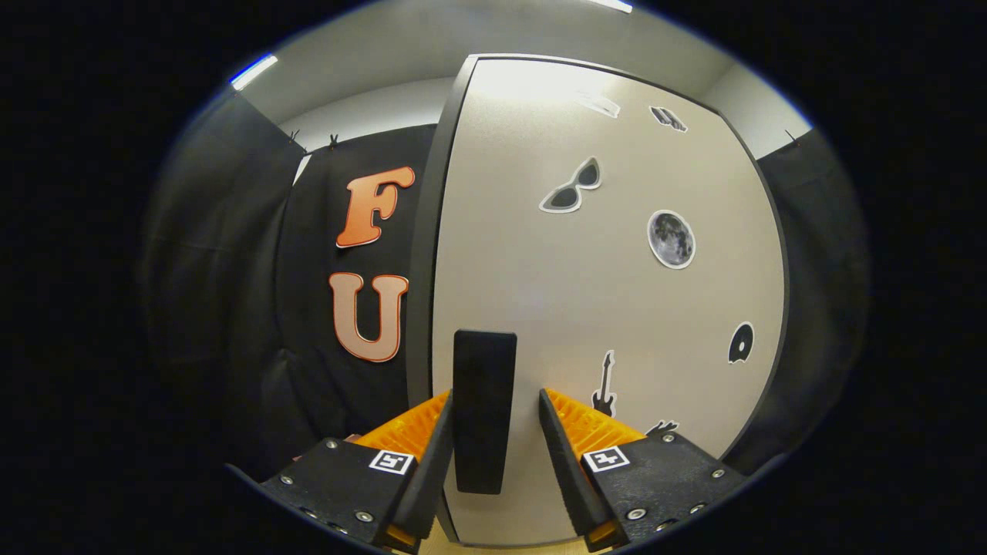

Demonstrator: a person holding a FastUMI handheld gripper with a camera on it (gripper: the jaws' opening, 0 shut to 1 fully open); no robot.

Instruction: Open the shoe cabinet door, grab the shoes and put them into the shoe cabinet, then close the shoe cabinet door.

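We see no readable writing on the pale shoe cabinet door, only stickers: sunglasses, moon, guitar. Our gripper fingers, spread, straddle its dark handle. Black cloth walls surround it.

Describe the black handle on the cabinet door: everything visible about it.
The black rectangular handle is a flat, upright, matte bar that looks like plastic or metal, mounted near the left edge of the pale grey cabinet door, which looks closed or nearly so. It stands between the fingers of the tool. The left finger lies against its side; a gap separates it from the right finger, so it is not yet clamped.
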